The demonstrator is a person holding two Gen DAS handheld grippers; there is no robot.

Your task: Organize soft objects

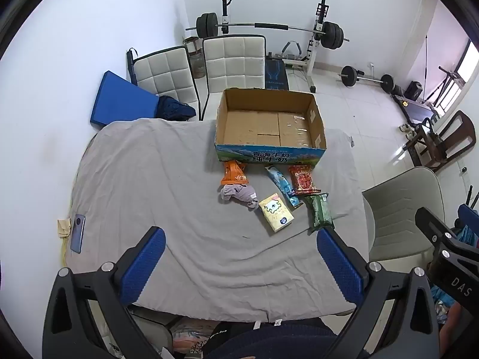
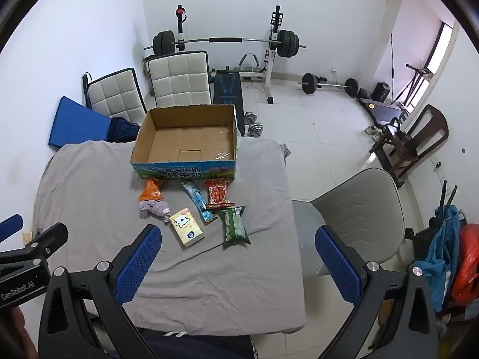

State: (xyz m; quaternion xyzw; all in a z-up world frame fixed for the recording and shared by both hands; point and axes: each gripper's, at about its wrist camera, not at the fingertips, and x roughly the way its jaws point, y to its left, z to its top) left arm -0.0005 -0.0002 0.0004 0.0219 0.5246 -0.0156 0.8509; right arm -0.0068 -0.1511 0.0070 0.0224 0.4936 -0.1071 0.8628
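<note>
Both grippers wide, holding nothing.
Left gripper (image 1: 241, 246) and right gripper (image 2: 238, 245) hover over bare cloth (image 1: 149, 173); packets (image 1: 318, 211) just before the box (image 1: 271, 152), perhaps touching it.

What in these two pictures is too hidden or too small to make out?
- Orange snack bag: left wrist view, top tucked against the cardboard box, bottom under the crumpled purple cloth.
- Phone: left wrist view, too small to read.
- Table under the grey sheet: both views, fully covered.

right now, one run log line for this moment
left gripper open, empty | right gripper open, empty | cardboard box empty | six items on table
</note>
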